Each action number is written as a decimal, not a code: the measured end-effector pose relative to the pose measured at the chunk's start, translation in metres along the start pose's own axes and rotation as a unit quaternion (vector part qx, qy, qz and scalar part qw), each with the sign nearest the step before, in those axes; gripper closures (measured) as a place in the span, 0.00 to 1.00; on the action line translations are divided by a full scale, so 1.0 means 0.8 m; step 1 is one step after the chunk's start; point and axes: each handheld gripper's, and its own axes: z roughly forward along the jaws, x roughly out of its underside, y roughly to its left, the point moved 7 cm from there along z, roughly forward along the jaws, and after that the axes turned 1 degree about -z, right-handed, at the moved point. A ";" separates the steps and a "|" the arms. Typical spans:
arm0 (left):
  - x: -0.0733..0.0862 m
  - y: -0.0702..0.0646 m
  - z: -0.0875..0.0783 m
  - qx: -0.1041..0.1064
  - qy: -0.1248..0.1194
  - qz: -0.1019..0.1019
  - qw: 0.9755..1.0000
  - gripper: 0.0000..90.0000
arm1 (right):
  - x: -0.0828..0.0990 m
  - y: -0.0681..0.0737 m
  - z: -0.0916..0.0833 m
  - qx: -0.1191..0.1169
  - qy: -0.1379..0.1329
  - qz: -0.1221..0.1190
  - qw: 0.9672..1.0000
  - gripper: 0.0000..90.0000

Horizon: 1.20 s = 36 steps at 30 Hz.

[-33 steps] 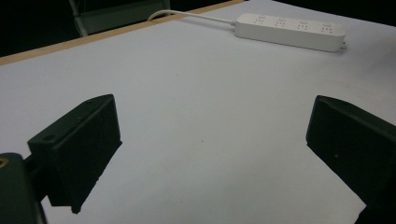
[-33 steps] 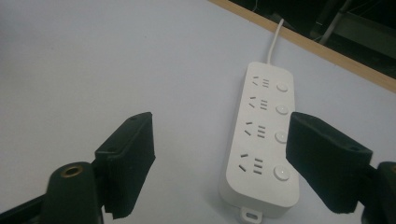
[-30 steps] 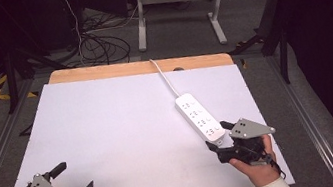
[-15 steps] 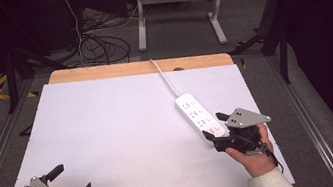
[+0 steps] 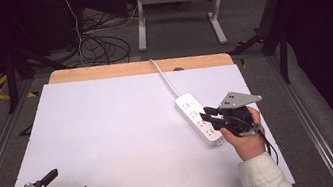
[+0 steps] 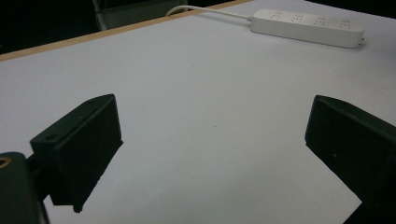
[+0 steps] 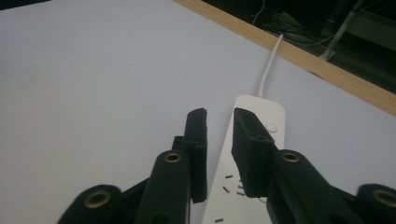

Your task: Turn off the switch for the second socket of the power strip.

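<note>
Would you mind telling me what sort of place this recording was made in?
Probably a lab or workshop test station: a white work table with only a power strip on it, loose cables on the grey carpet, and a metal desk frame behind.

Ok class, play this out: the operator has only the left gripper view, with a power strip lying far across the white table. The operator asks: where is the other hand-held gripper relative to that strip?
Observer: The right hand-held gripper hangs over the power strip, towards its end away from the cord.
Operator: Is it gripping the strip?
Observer: Not that I can see. Its jaws have just been closing to a narrow gap. In the right gripper view, one long edge of the strip shows through that gap, and no pad presses on it.
Operator: And where am I on the table?
Observer: The left hand-held gripper is at the table's near left corner, jaws wide, far from the strip.
</note>
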 end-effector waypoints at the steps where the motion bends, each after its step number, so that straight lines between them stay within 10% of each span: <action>1: 0.000 0.000 0.000 0.000 0.000 0.000 1.000 0.05 | -0.001 -0.002 0.002 0.004 0.001 -0.001 1.000 0.88; 36: 0.001 0.000 0.001 -0.007 0.004 0.006 1.000 0.05 | 0.033 -0.063 0.104 0.070 0.076 0.041 0.994 1.00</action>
